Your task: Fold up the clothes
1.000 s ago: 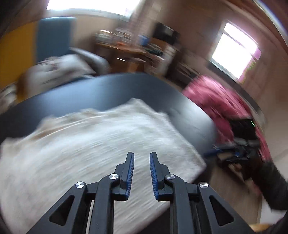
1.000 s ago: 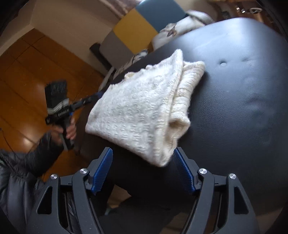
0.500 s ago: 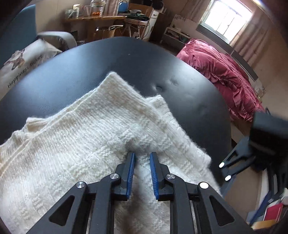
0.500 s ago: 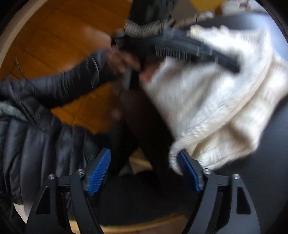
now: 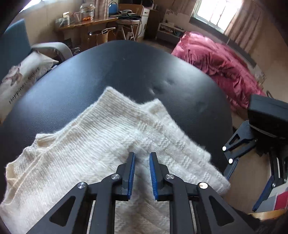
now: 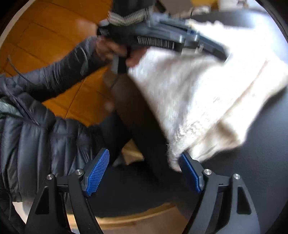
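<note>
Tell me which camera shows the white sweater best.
The left wrist view: the sweater lies sharp on the black table, folded layers and knit visible. The right wrist view shows it blurred, overexposed, one corner by the right gripper.

Window [image 5: 214, 14] daylight; right wrist view motion-blurred (fisheye-warped edges).

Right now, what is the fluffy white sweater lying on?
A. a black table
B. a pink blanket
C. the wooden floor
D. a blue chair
A: in the left wrist view the white sweater lies spread on the black table, with the pink blanket off beyond the table's edge.
</note>
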Motion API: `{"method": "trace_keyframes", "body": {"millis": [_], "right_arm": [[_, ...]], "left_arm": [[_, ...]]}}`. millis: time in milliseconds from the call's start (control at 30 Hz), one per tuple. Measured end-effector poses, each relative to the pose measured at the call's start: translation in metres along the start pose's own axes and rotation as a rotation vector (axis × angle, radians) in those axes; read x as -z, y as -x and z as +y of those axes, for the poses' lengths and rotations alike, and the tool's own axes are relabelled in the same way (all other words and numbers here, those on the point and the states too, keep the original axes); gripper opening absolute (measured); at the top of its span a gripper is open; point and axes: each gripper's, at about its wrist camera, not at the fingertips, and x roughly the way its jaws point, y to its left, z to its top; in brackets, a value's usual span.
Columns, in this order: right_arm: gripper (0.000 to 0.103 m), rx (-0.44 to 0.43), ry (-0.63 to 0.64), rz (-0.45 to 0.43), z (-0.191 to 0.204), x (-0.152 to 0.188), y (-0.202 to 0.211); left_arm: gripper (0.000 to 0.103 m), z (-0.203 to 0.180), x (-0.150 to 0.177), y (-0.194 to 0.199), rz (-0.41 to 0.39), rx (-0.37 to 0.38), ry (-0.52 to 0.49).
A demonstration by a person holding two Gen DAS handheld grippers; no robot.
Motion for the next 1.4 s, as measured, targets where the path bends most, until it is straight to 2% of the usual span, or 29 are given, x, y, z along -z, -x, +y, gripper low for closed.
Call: {"method": "trace_keyframes", "body": {"millis": [133, 233, 367, 467, 667, 800, 967, 1133, 1200, 1267, 1400], "right_arm": [[0.081, 0.0, -0.043, -0.008, -0.012, -0.002, -0.007], [0.081, -0.075, -0.063, 0.009, -0.018, -0.004, -0.022], [0.083, -0.125, -0.034, 0.041, -0.012, -0.015, -0.039], [0.088, -0.116, -0.018, 0.084, -0.007, -0.012, -0.044], [0.088, -0.099, 0.014, 0.171, 0.003, -0.007, -0.054], [0.088, -0.088, 0.03, 0.22, 0.009, -0.003, -0.057], [0.088, -0.068, -0.021, 0.176, 0.014, 0.013, -0.044], [0.088, 0.009, -0.058, 0.082, 0.02, 0.029, -0.02], [0.088, 0.042, -0.056, 0.043, 0.026, 0.035, -0.008], [0.088, 0.066, -0.047, -0.002, 0.033, 0.032, 0.0], [0.088, 0.071, -0.005, -0.024, 0.044, 0.019, -0.017]], "left_arm": [[0.016, 0.008, -0.014, -0.003, 0.0, 0.022, -0.015], [0.016, 0.004, -0.025, -0.02, 0.04, 0.021, -0.066], [0.016, -0.001, -0.034, -0.042, 0.081, 0.014, -0.123], [0.017, -0.003, -0.033, -0.046, 0.079, -0.002, -0.134], [0.018, -0.013, -0.036, -0.053, 0.064, -0.043, -0.182], [0.018, -0.009, -0.035, -0.041, 0.022, -0.016, -0.137], [0.017, -0.007, -0.014, -0.011, -0.011, 0.002, -0.137], [0.017, -0.027, 0.01, 0.0, 0.01, -0.029, -0.241], [0.017, -0.027, 0.017, -0.003, 0.016, -0.029, -0.236], [0.017, -0.021, 0.019, -0.001, 0.007, -0.007, -0.189], [0.017, -0.02, 0.022, -0.005, -0.004, -0.021, -0.188]]}}
